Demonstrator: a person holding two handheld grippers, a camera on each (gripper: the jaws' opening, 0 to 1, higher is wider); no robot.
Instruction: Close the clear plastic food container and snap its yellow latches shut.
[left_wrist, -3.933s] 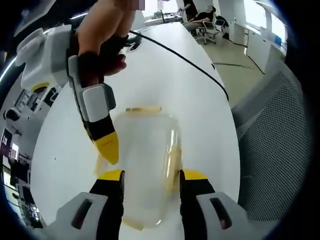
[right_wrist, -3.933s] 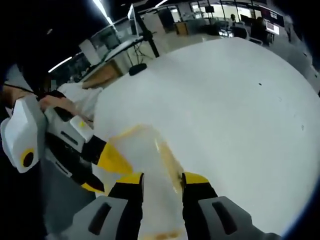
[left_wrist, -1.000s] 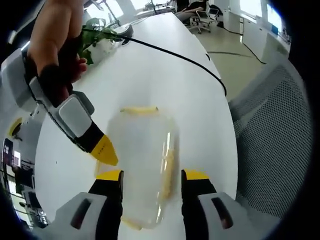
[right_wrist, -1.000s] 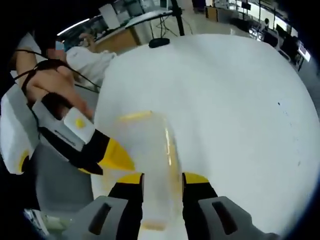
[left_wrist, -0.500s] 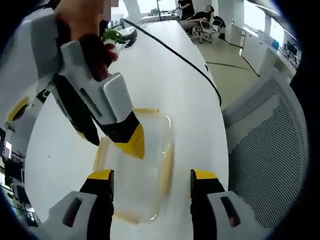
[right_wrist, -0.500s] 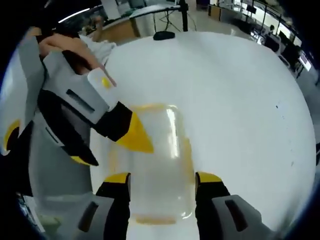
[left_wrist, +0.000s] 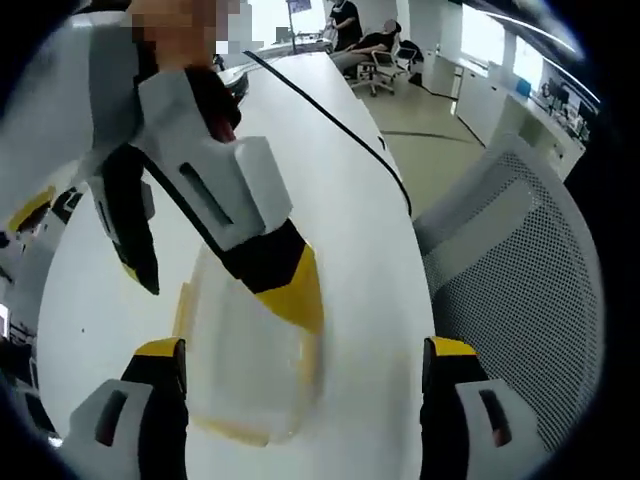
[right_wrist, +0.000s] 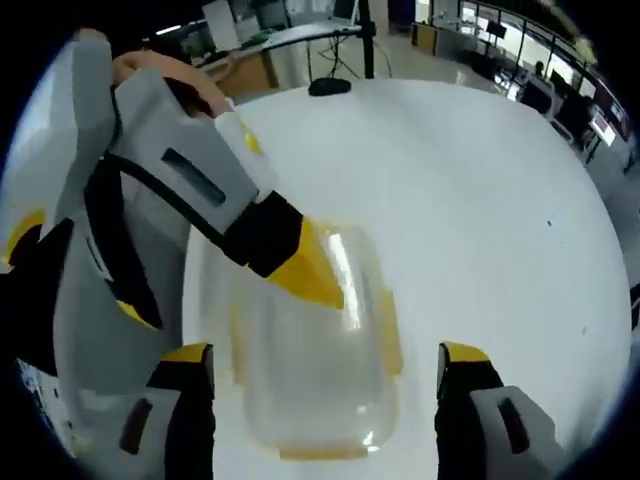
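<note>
The clear container with yellow latches lies on the white counter near its edge beside a mesh chair. Both claws, left and right, hang over it with jaws wide apart, gripping nothing.

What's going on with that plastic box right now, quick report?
Both grippers open, jaws spread wide above the container. Lid on, container flat on the white table, held by neither. Left gripper crosses over it; nothing else in the way.
</note>
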